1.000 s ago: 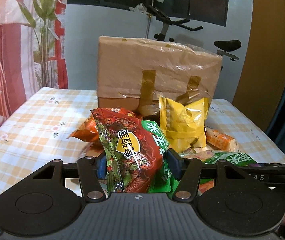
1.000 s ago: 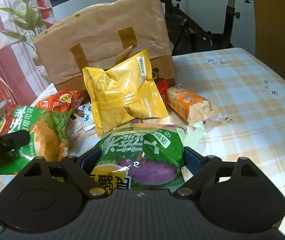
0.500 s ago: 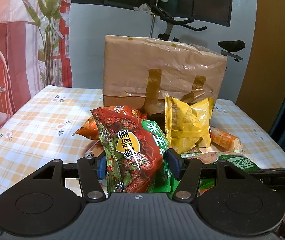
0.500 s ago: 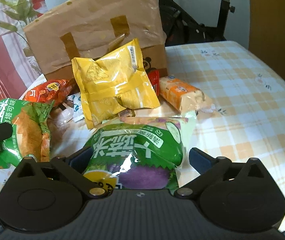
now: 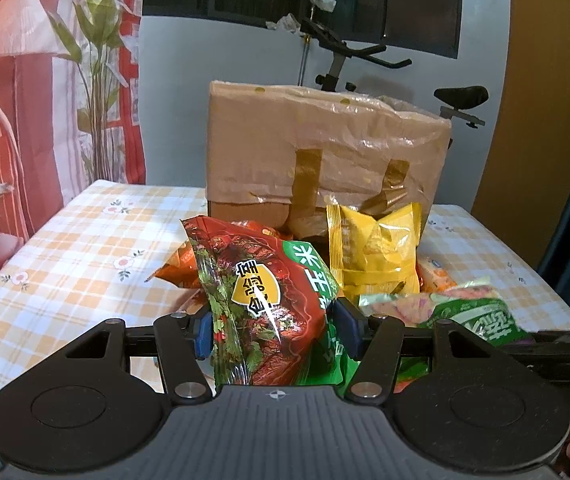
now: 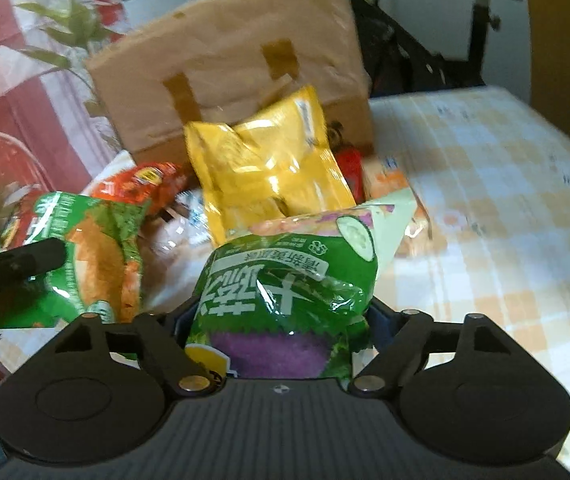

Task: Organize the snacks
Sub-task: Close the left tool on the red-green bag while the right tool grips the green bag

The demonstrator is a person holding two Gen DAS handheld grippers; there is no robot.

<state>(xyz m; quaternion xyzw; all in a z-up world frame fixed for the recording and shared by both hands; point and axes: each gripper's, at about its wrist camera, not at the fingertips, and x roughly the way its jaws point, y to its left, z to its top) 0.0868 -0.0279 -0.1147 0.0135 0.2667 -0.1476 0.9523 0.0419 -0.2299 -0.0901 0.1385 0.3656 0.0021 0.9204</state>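
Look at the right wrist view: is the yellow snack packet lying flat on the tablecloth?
No. The yellow snack packet stands propped against the brown box behind it, not flat on the checked tablecloth.

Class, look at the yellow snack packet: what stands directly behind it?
A brown paper-wrapped box, taped with darker strips, stands behind the yellow packet. The packet covers the box's lower front, and whether they touch cannot be told.

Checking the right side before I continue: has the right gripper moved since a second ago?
Yes. The right gripper, shut on the green snack bag, has lifted and tilted; the brown paper bag sits lower and nearer in its view.
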